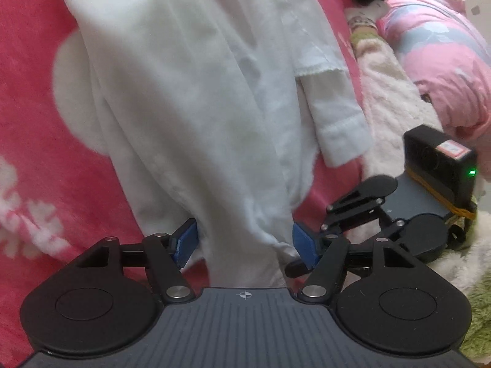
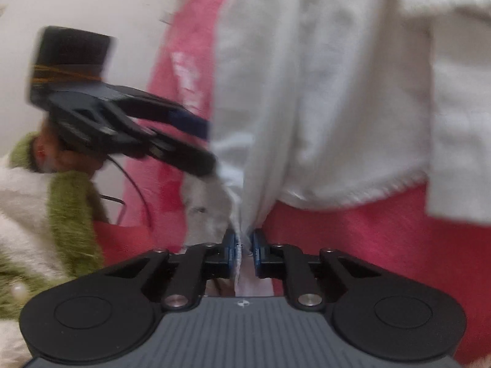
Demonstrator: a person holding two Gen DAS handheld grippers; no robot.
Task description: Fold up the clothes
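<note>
Left wrist view first: the left claw (image 1: 245,242) stands wide open, its blue pads (image 1: 185,243) spread on either side of a white shirt (image 1: 196,98) without pressing it. The shirt hangs and drapes in long folds over a pink blanket (image 1: 27,116) with white patches, one cuffed sleeve (image 1: 340,128) lying out to the right. Just right of the open claw sits the right claw (image 1: 310,247), its black linkage and boxy camera housing reaching in from the side, with its tip at the shirt's lower edge. Farther right lie a fluffy cream throw (image 1: 396,113) and a bundled pink and blue quilt (image 1: 438,49).

Right wrist view: the right claw (image 2: 244,250) is closed on a bunched edge of the white shirt (image 2: 322,98), the cloth pinched between the blue pads (image 2: 230,247) and rising away from them. The shirt's hem runs across the pink blanket (image 2: 383,245). To the left, blurred, the left claw (image 2: 196,141) reaches toward the shirt beside a sleeve with fuzzy green trim (image 2: 70,211).
</note>
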